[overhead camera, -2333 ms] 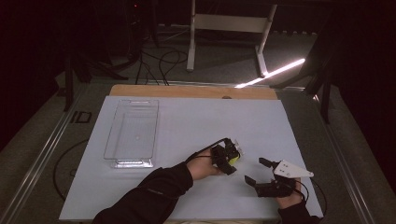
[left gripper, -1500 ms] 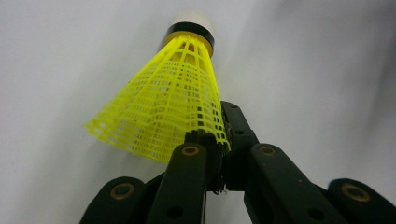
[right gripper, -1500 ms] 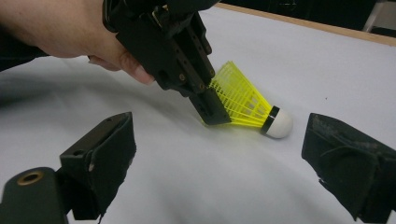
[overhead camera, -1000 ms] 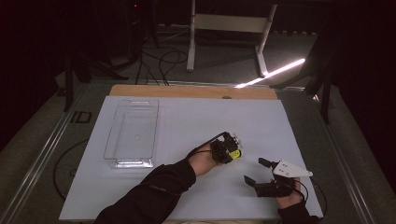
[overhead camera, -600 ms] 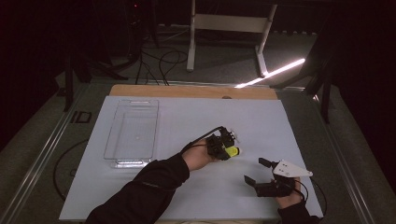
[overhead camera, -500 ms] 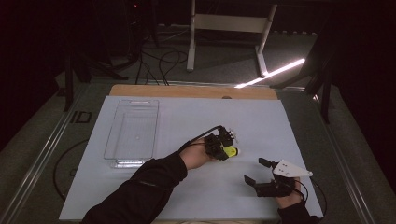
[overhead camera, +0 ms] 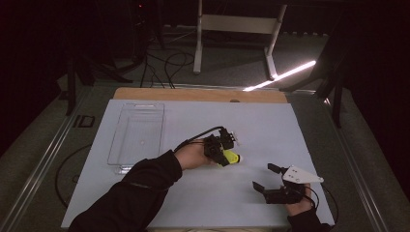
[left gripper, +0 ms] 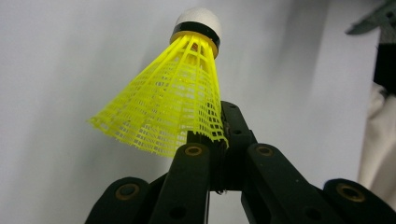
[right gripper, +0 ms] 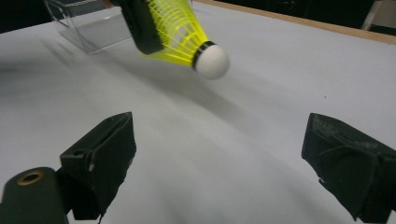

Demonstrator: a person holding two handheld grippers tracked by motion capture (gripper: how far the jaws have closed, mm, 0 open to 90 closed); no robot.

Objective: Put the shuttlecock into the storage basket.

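A yellow shuttlecock [overhead camera: 231, 157] [left gripper: 173, 102] [right gripper: 184, 35] with a white cork tip hangs above the middle of the white table. My left gripper [overhead camera: 223, 153] [left gripper: 211, 138] is shut on the rim of its mesh skirt, and the cork points away from the jaws. Near the front right of the table my right gripper [overhead camera: 265, 177] [right gripper: 224, 154] stands open with nothing between its fingers. From the right gripper view the shuttlecock floats ahead and above, casting a shadow on the table.
A clear plastic bin [overhead camera: 138, 135] [right gripper: 86, 23] stands at the left of the white table cover [overhead camera: 270, 125]. A wooden strip [overhead camera: 203, 95] runs along the far edge. Beyond it are a floor, cables and a metal stand [overhead camera: 237, 29].
My left gripper has lifted the shuttlecock and carried it a little left and away from the right gripper. The right gripper has stayed where it was, still open.
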